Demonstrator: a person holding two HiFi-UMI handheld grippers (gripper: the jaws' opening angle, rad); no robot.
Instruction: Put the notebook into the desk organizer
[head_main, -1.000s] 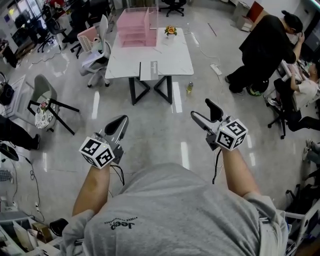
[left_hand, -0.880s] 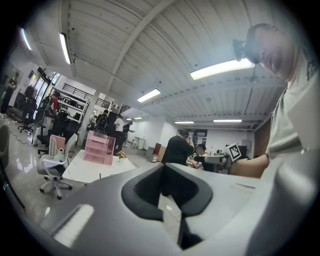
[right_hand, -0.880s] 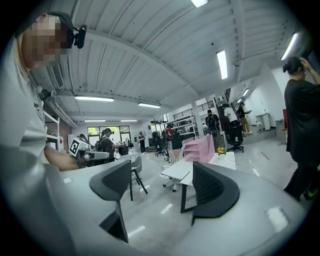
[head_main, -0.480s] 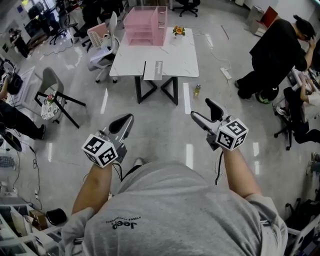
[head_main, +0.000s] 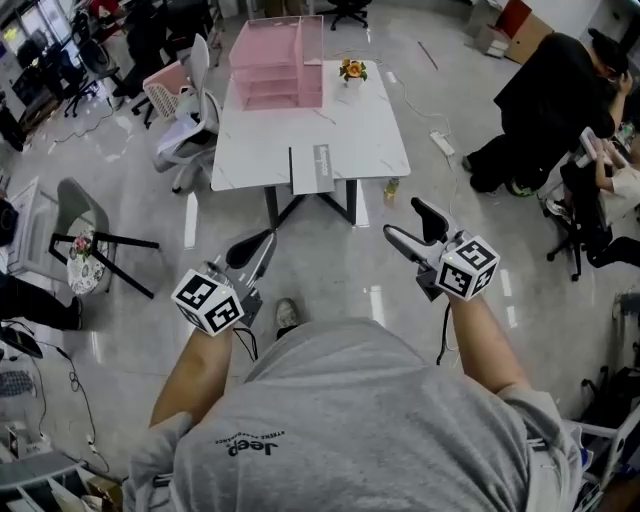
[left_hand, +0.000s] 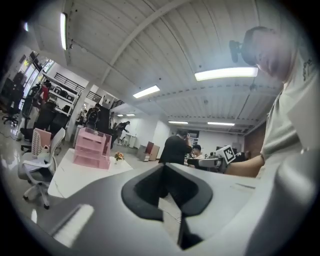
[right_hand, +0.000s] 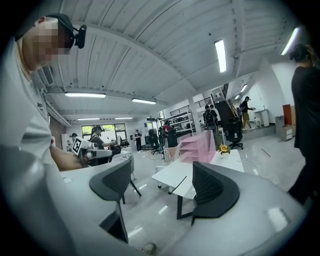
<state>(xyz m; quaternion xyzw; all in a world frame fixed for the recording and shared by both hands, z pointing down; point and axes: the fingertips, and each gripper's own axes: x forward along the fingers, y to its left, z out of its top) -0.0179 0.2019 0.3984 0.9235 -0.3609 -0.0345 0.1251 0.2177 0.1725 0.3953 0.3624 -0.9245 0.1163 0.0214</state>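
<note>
Chairs (head_main: 185, 105) stand at the far left of the room, off the left side of the desk (head_main: 375, 135), and a grey one sits nearer you on the left.

Your left hand-held gripper (head_main: 250, 250) hangs in the air over the floor (head_main: 330, 260), well short of the desk. It is clenched: in the left gripper view its two dark pads meet with nothing between them. Just right of it, near your body, the toe of your shoe (head_main: 287, 317) shows on the floor.

Ahead of you the white desk carries the pink desk organizer (head_main: 277, 62) at its far left corner, upright, with its open trays facing you. The notebook (head_main: 322, 167) lies flat at the near edge of the desk, about midway along it and well apart from the organizer. A thin dark strip (head_main: 292, 170) lies just left of the notebook; you cannot tell what it is. A small flower pot (head_main: 350, 70) stands at the far side, just right of the organizer.

A bottle (head_main: 391, 187) stands on the floor by the desk's near right corner.

Your right hand-held gripper (head_main: 408, 222) is also held over the floor, near that corner. It is released, with its jaws spread and only floor and desk seen through the gap.

At the far right a person in black (head_main: 540, 95) bends over.
</note>
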